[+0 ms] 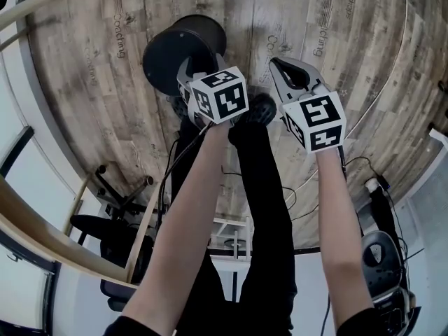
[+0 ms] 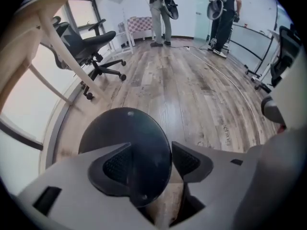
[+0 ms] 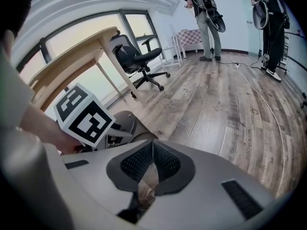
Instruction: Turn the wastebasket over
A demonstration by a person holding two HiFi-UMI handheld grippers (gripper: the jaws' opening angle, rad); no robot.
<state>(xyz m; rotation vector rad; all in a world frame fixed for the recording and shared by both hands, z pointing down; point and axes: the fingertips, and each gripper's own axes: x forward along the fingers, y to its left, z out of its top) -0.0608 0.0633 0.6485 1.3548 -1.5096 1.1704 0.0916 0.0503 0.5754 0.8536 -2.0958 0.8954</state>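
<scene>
On the floor (image 1: 105, 110) lies one wastebasket (image 1: 171, 54), edge within the closing left tool (image 2: 152, 163); right tool (image 3: 151, 164) pinched together.

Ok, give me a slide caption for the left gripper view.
Left gripper closing its jaws either side of the black wastebasket on the wood floor.

Soft daylight from the windows (image 3: 91, 37) at upper left of the right gripper view fills the room and lays a pale sheen on the wood floor (image 2: 192, 90). Shadows stay faint. All three views bow toward dark, rounded corners, and the black wastebasket (image 2: 129, 138) near the lens is slightly blurred.
</scene>
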